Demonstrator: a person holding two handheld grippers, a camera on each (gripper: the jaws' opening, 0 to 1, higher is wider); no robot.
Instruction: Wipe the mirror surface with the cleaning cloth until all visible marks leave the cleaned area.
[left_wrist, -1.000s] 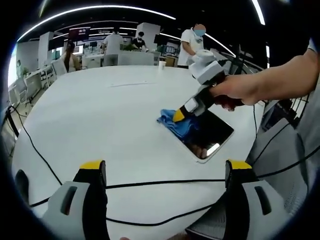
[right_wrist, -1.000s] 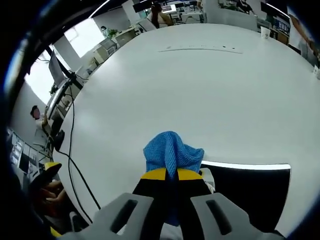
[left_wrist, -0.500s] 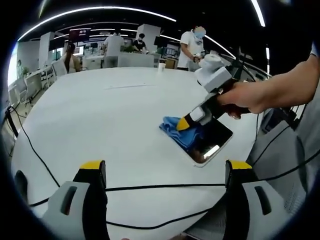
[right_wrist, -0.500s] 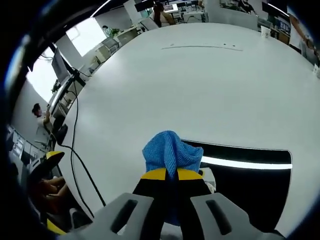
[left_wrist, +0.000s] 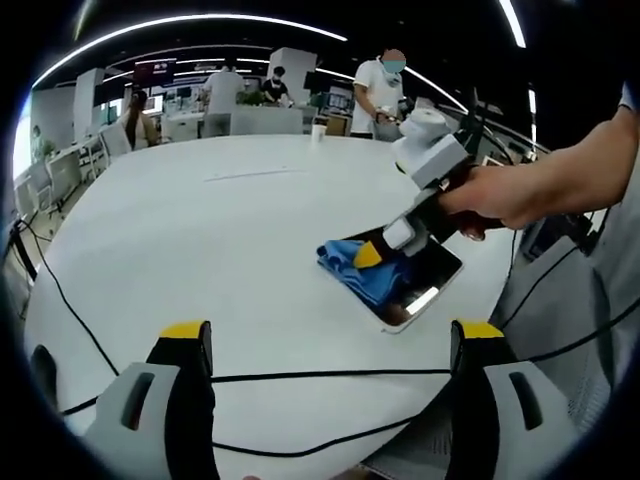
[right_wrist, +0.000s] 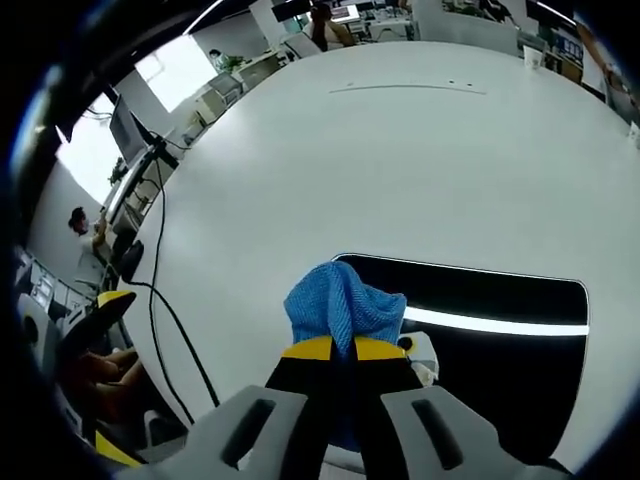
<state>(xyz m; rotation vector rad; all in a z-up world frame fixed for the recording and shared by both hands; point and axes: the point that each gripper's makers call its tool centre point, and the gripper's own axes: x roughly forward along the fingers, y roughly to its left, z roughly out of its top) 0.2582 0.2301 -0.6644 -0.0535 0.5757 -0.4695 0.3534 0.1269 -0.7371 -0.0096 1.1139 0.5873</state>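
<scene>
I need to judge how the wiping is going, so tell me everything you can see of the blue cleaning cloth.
The blue cleaning cloth is a soft, knitted-looking fabric, bunched into a rounded wad rather than spread flat. The right gripper is shut on it, with its yellow-tipped jaws pinching the near end. In the left gripper view the cloth rests on the mirror at its far-left corner, a fold reaching past the edge onto the white table. The mirror looks dark and reflects a bright light strip.
</scene>
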